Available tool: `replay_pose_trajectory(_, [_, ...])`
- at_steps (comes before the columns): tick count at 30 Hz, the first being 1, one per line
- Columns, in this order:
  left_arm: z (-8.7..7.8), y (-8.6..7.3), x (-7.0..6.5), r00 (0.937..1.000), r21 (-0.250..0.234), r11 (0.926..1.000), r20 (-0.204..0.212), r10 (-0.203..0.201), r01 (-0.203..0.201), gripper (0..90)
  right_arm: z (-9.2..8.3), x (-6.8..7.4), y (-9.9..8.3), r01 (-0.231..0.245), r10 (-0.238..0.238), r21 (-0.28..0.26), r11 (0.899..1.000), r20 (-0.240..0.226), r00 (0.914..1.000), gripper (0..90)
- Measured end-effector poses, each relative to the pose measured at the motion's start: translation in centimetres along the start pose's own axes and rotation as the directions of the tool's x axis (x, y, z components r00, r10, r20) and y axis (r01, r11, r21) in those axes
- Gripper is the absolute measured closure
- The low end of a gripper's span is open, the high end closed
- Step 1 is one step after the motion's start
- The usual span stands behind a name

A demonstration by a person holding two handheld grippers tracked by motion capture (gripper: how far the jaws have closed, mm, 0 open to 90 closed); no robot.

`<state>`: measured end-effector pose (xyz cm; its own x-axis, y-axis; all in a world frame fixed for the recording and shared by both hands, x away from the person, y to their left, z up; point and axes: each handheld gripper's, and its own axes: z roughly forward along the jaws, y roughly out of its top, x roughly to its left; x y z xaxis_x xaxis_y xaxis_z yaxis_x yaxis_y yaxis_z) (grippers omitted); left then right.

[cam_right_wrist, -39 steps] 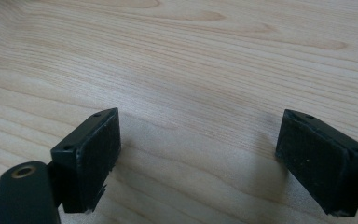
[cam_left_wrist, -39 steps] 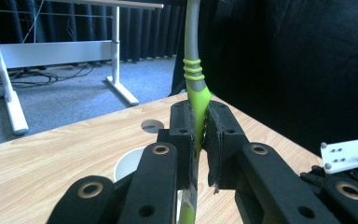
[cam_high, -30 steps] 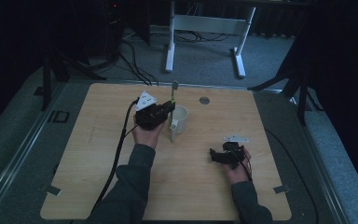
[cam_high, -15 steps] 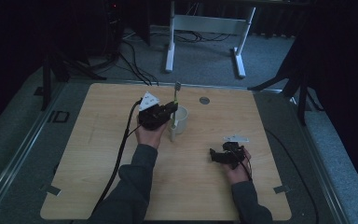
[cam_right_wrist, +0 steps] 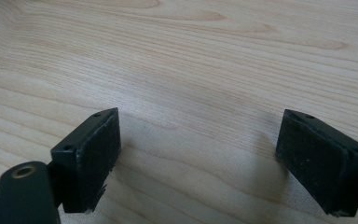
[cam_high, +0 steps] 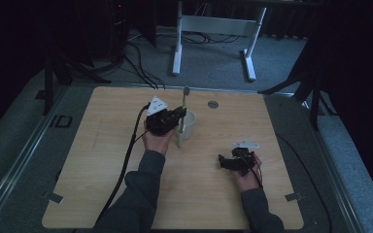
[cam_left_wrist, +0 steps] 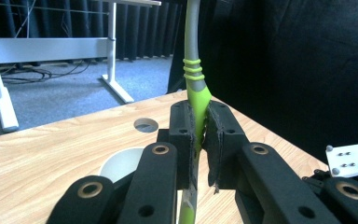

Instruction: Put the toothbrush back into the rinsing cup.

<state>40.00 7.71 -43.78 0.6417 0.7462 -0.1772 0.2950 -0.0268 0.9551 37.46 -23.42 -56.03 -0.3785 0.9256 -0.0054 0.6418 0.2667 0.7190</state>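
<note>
A green and grey toothbrush (cam_high: 182, 112) (cam_left_wrist: 193, 77) stands nearly upright, bristle head at the top. My left gripper (cam_high: 178, 116) (cam_left_wrist: 200, 135) is shut on its green handle. Its lower end reaches down just outside the near-left side of a white mug (cam_high: 189, 126) (cam_left_wrist: 121, 161) in the middle of the wooden table (cam_high: 102, 160). My right gripper (cam_high: 225, 162) (cam_right_wrist: 198, 154) rests low over bare wood near the front right, open, with nothing between its pads. Its grey plate (cam_left_wrist: 352, 158) appears at the right edge of the left gripper view.
A round grommet hole (cam_high: 212, 104) (cam_left_wrist: 145, 124) lies in the tabletop behind the mug. The left gripper's black cable (cam_high: 126, 165) trails along the forearm to the front edge. A white desk frame (cam_high: 213, 29) stands on the carpet beyond the table.
The toothbrush's top has drifted slightly to the right, toward the mug. The right gripper has kept still.
</note>
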Motion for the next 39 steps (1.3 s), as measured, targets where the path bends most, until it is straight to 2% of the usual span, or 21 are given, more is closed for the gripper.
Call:
replay_pose_trajectory(18, [0.30, -0.24, 0.43, 1.0000, -0.001, 1.0000, -0.004, -0.004, 0.004, 81.5, 0.00, 0.00, 0.00, 0.001, -0.001, 0.000, 1.000, 0.000, 1.0000, 13.5])
replay_pose_trajectory(39, [0.56, -0.98, 0.61, 0.9999, 0.028, 0.9995, 0.007, -0.012, 0.012, 81.5, 0.00, 0.00, 0.00, 0.000, 0.000, 0.000, 1.000, -0.001, 1.0000, 13.5])
